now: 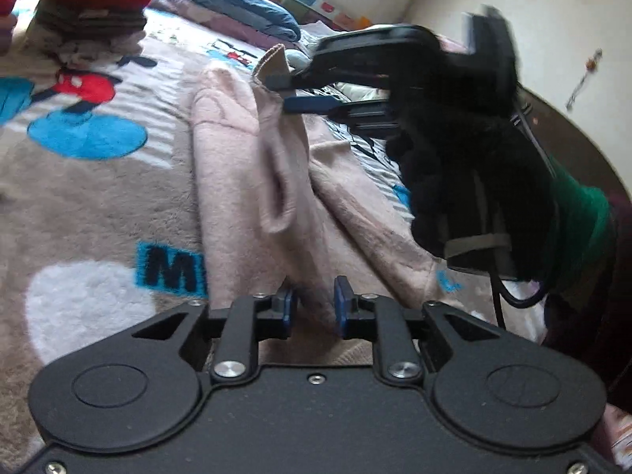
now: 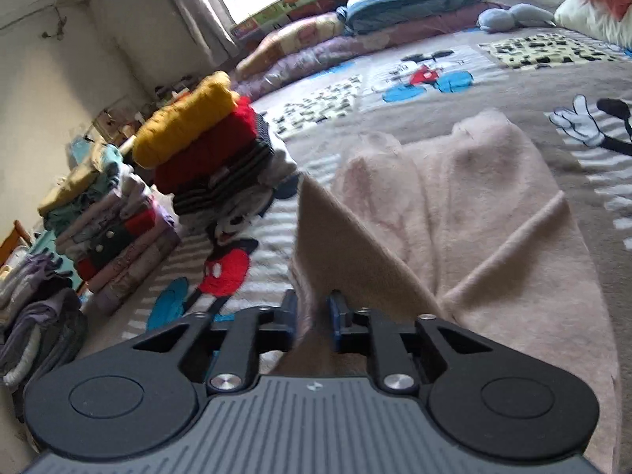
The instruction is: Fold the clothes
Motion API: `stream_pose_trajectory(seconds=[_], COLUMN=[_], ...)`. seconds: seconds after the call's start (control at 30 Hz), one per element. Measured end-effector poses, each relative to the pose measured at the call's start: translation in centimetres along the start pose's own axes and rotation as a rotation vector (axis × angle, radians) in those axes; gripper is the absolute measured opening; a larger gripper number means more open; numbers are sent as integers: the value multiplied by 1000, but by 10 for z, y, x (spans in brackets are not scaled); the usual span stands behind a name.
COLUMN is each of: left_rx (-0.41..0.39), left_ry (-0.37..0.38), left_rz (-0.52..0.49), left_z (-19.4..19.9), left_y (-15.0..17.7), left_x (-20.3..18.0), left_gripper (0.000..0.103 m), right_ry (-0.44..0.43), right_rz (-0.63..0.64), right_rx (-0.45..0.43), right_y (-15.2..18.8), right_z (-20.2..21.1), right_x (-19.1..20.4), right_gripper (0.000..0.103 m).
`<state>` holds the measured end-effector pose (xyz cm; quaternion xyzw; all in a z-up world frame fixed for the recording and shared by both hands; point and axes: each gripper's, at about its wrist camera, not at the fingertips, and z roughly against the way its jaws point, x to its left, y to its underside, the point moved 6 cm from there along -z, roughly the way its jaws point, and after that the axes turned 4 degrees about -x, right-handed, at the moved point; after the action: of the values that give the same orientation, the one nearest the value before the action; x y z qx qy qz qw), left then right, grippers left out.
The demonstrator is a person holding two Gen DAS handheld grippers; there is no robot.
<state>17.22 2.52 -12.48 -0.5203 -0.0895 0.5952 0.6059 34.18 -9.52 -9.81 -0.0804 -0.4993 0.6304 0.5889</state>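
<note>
Left wrist view: right gripper [image 1: 282,93], upper centre, pinches a lifted hem of the pink fleece garment [image 1: 237,166]; left gripper [image 1: 314,310] clamps its near edge, likely to carry a fold across the blanket [image 1: 79,205].

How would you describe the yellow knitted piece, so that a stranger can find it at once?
Start from the cartoon-mouse blanket that covers the bed, and look to its edge for the nearest pile of folded clothes. The yellow knit lies on the very top, directly on a red knit. It is the only yellow piece there.
</note>
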Motion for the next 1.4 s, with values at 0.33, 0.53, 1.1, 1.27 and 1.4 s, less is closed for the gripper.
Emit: stream_pose_trajectory(seconds=[0.33, 0.53, 1.1, 1.27, 1.4], left_rx=[-49, -29, 65, 87, 77], left_ry=[14, 22, 79, 98, 99], left_rz=[193, 258, 312, 293, 168], left_z=[9, 6, -4, 0, 21], left_y=[-11, -9, 5, 5, -3], left_x=[27, 33, 33, 33, 24], left_gripper=[35, 22, 7, 8, 26], right_ry=[35, 31, -25, 26, 51], right_rz=[119, 203, 169, 277, 345], right_rx=[-31, 30, 163, 189, 160], right_y=[-20, -13, -6, -1, -8], right_z=[6, -27, -52, -61, -52], right_x=[-24, -29, -51, -44, -33], right_gripper=[36, 40, 12, 12, 21])
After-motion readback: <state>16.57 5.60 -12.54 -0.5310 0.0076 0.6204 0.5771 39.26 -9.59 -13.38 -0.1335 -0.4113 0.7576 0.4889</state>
